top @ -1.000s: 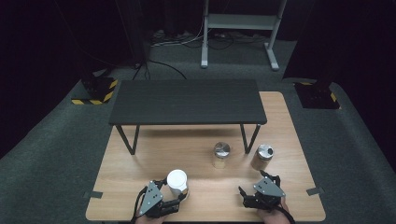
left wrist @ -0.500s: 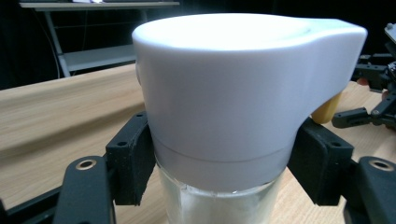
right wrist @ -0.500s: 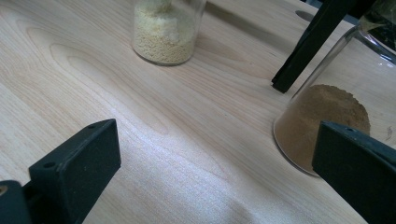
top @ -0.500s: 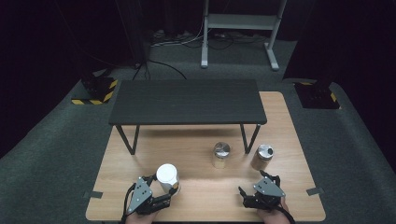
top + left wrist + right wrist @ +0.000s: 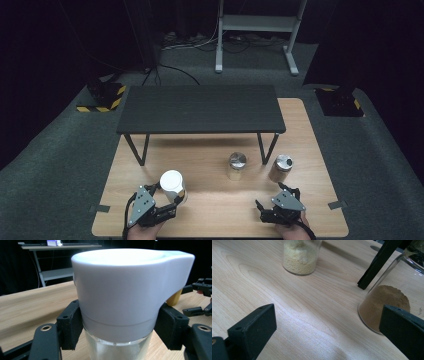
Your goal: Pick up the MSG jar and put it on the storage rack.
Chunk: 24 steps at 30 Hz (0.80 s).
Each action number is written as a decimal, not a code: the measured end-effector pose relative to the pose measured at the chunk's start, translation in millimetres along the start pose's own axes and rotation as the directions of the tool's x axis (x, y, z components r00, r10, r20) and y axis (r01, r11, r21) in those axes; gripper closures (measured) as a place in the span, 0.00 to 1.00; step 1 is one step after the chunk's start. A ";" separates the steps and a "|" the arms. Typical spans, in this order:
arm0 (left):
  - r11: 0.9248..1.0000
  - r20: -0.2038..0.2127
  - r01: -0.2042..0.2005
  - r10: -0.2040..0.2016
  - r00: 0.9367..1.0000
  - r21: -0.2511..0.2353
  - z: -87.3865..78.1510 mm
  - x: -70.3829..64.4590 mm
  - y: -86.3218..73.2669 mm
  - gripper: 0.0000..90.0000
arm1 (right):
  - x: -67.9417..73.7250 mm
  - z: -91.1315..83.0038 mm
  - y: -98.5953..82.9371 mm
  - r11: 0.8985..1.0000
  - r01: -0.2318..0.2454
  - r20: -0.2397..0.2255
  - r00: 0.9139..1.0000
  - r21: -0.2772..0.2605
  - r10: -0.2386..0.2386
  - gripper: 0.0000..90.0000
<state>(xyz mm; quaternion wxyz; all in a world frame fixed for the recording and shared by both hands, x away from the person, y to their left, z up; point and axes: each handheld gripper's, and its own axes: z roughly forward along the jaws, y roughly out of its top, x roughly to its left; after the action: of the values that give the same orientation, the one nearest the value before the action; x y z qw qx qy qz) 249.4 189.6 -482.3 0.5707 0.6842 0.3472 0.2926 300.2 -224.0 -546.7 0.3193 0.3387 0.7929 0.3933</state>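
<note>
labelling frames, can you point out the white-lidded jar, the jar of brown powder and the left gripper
white-lidded jar (image 5: 117,287), left gripper view, on the lid's side
jar of brown powder (image 5: 384,302), right gripper view, on the powder
left gripper (image 5: 172,202), high view, between its fingertips

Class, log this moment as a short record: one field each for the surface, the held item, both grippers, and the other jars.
Surface: light wooden table top, small black bench standing on it
Held item: clear glass jar with white plastic lid
Left gripper: jaws clamped on the jar just under the lid
Right gripper: open, holding nothing
Other jars: metal-lidded glass jar of pale yellow grains; metal-lidded glass jar of brown powder, nearer the right gripper
</note>
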 end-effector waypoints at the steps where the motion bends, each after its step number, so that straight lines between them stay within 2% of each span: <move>1: 1.000 -0.002 0.000 0.000 1.000 -0.004 -1.2 0.3 2.2 0.34 | 0.0 0.1 0.0 1.000 0.002 -0.001 1.000 0.000 -0.002 0.00; 14: 0.999 -0.011 0.010 -0.010 1.000 -0.034 -9.2 2.5 17.0 0.34 | -0.1 0.0 0.0 1.000 0.000 -0.001 1.000 0.000 0.000 0.00; 24: 0.999 -0.026 0.000 -0.001 1.000 -0.038 -11.8 3.8 26.3 0.34 | 0.2 -0.1 -0.1 1.000 0.002 -0.001 1.000 -0.002 -0.002 0.00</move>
<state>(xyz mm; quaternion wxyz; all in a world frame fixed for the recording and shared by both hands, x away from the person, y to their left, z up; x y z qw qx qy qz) 245.9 196.6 -454.3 0.5791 0.6694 0.3492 0.3076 300.0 -224.0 -546.7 0.3195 0.3373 0.7931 0.3939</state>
